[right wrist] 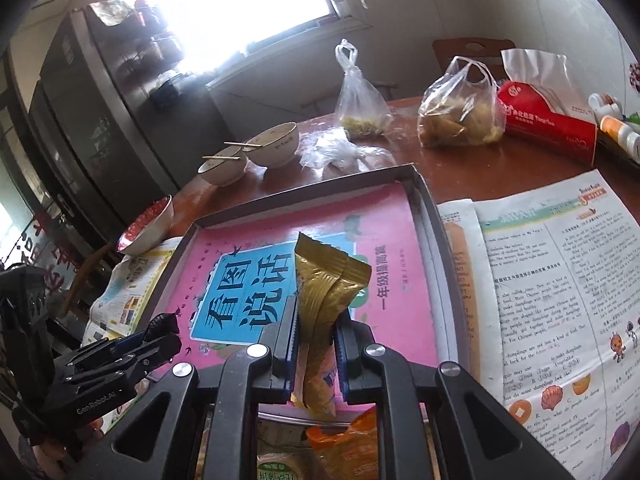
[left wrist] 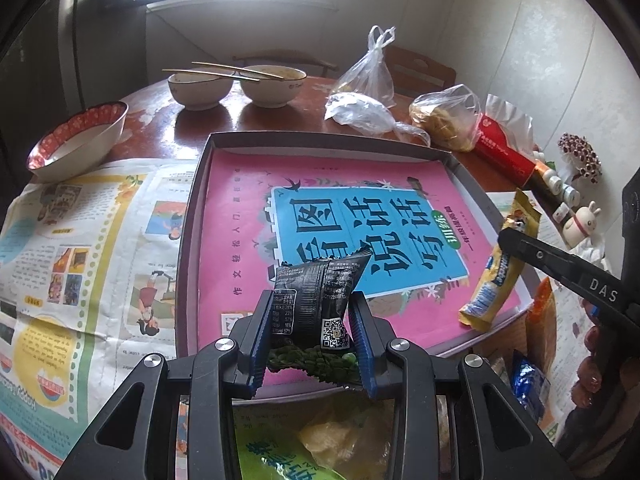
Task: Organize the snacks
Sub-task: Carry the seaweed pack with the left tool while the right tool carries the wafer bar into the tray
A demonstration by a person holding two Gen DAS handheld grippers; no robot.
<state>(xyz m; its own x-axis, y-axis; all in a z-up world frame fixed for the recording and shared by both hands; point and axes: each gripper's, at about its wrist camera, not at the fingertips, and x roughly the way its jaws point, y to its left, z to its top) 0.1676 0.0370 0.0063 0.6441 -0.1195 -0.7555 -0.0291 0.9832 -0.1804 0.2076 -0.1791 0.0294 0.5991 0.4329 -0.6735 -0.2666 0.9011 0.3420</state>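
My left gripper (left wrist: 312, 320) is shut on a black snack packet (left wrist: 316, 300) with a green end, held over the near edge of a shallow grey tray (left wrist: 196, 208) lined with a pink book (left wrist: 240, 200). My right gripper (right wrist: 316, 340) is shut on a long yellow-gold snack packet (right wrist: 324, 300), held over the tray's (right wrist: 424, 200) near right part. That packet (left wrist: 496, 268) and the right gripper's finger (left wrist: 560, 260) show at the right of the left wrist view. The left gripper (right wrist: 132, 352) shows at the lower left of the right wrist view.
More snack bags lie below the grippers: a green one (left wrist: 280, 452), an orange one (right wrist: 348, 444), a blue one (left wrist: 532, 384). Newspapers (left wrist: 80, 240) flank the tray. Behind it stand bowls with chopsticks (left wrist: 236, 84), a red-rimmed bowl (left wrist: 76, 140), plastic bags (right wrist: 460, 116) and a red tissue pack (right wrist: 548, 120).
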